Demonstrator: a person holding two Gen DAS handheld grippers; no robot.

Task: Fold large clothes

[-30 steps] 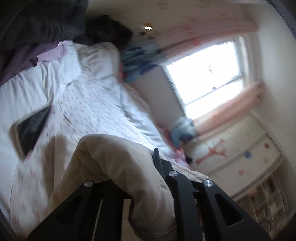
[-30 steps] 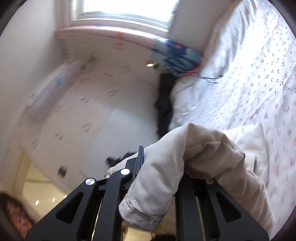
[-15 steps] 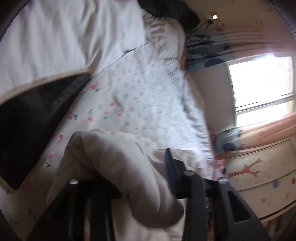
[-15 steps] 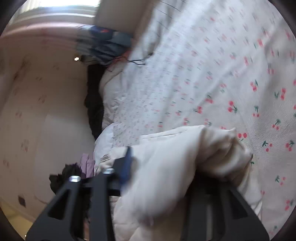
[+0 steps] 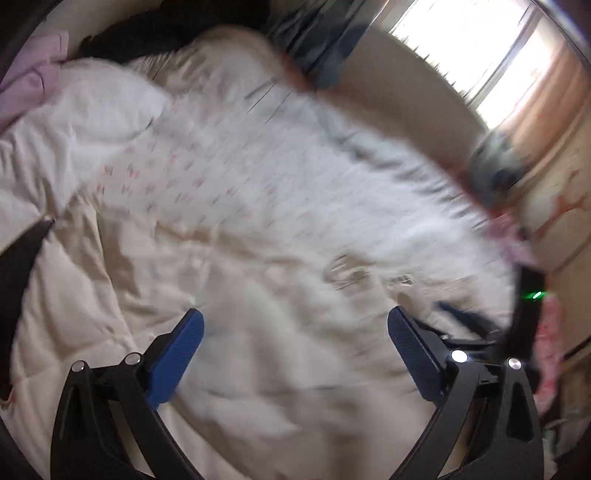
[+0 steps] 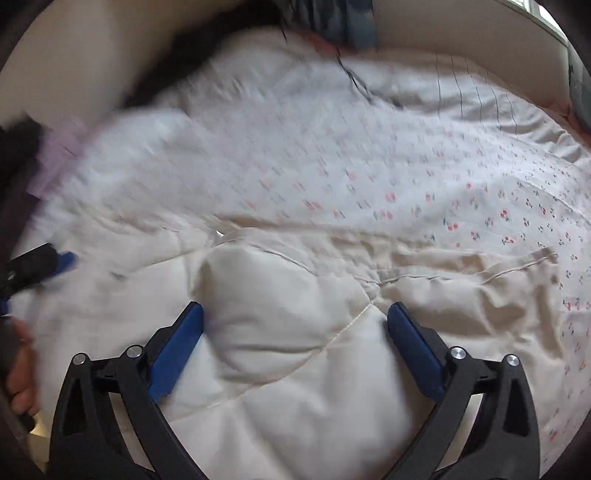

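A cream quilted garment lies spread and rumpled on the cherry-print bed sheet. My left gripper points down over it. Its jaws are opening wide, and the blue pads stand apart from the cloth under them. In the right wrist view a puffy fold of the same garment bulges up between the fingers of my right gripper. Those jaws are also opening and do not press on the fold. Each gripper shows at the edge of the other's view, as a blue fingertip and a black body with a green light.
A dark flat panel lies at the bed's left edge. Purple cloth, black clothes and a blue garment are piled at the head of the bed beyond a white pillow. A bright window is at the upper right. A hand shows at the left.
Both grippers held bunches of the cream garment up in shut jaws. They have swung down toward the bed and opened, and the garment now lies loose on the sheet.
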